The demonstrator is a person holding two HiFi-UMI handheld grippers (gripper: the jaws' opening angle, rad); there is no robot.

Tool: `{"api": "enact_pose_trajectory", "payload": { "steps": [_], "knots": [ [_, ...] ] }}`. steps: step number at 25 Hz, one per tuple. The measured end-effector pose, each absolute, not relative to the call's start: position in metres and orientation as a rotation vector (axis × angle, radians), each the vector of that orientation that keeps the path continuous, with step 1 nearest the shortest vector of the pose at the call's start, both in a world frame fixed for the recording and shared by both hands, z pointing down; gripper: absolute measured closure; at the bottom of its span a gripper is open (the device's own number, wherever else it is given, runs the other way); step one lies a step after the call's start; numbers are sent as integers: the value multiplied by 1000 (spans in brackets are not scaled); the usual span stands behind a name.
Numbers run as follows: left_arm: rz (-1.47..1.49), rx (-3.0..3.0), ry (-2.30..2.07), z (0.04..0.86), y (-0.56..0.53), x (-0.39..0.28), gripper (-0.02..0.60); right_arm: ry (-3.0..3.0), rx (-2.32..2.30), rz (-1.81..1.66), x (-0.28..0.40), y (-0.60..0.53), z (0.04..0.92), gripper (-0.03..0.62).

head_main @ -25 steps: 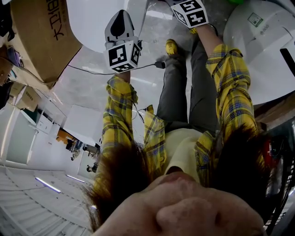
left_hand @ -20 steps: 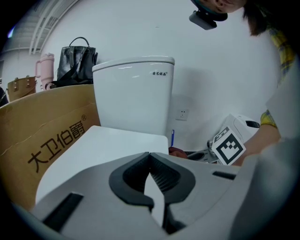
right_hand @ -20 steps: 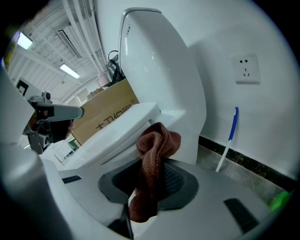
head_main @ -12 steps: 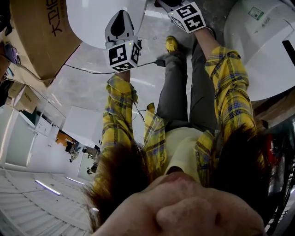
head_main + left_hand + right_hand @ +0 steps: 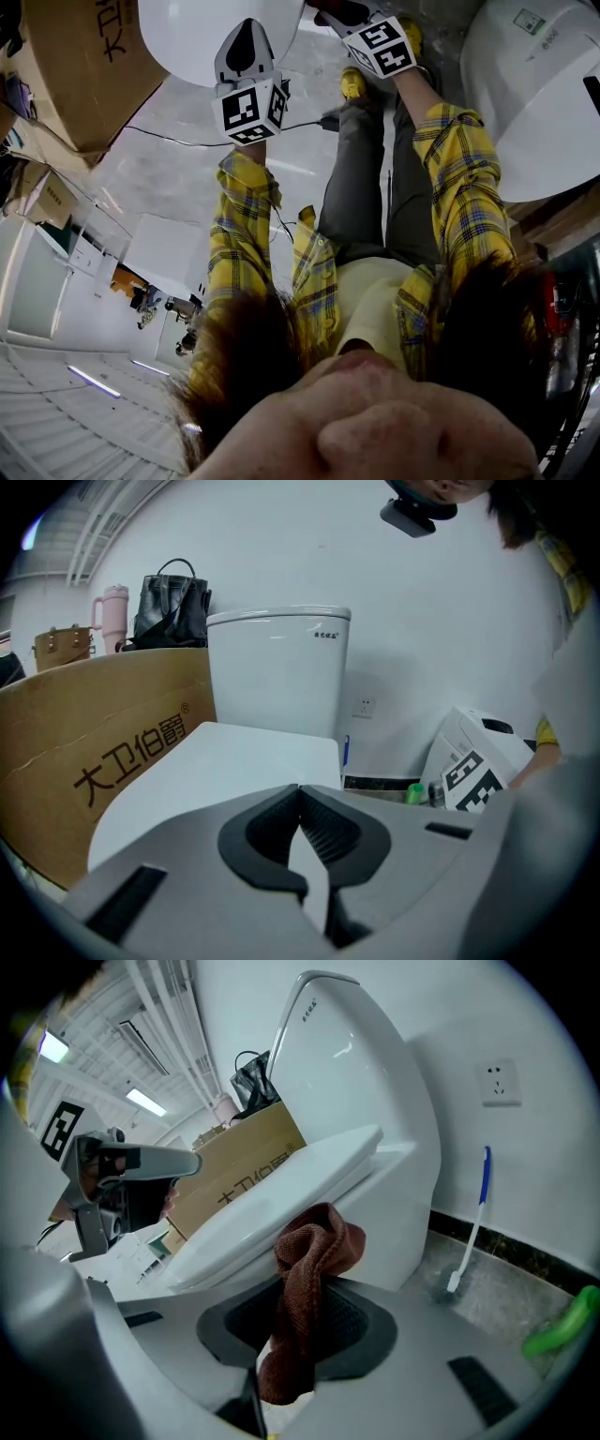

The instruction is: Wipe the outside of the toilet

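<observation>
- Two grippers are in play. The left gripper (image 5: 301, 803) has its jaws pressed together on nothing and hangs over the closed lid (image 5: 216, 771) of the toilet (image 5: 277, 672). The right gripper (image 5: 305, 1286) is clamped on a bunched brown cloth (image 5: 314, 1241).
- The toilet stands with its tank against the wall, and a cardboard box (image 5: 103, 733) runs along one side.
- The cloth's free end sits close to the bowl's flank, just under the seat edge. Whether it touches cannot be told.
- Likely risk: only a narrow fold is pinched, so dragging it over the porcelain could pull the cloth out.
- If the cloth bunches aside, the hard jaw tips could scrape the glaze.
- A wide sweep toward the wall could knock the toilet brush (image 5: 473, 1222) or the green bottle (image 5: 561, 1327) on the floor.
</observation>
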State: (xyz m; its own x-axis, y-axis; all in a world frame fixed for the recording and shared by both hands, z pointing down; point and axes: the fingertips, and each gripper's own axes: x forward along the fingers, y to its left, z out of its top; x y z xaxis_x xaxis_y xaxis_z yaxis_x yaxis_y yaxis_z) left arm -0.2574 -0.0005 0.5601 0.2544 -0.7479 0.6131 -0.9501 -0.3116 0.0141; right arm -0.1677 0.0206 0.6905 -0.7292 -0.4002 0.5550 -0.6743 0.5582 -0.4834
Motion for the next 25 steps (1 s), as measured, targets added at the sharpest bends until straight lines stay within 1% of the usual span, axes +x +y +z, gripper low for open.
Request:
{"api": "enact_pose_trajectory", "payload": {
  "steps": [17,25],
  "knots": [
    [803,2127,-1573,570,27,-274,572,-2463,709,1001,-199,81,680,477],
    [799,2129,-1559,567,15,-259,573,-2454,819,996,-155,39,671,477]
  ]
}}
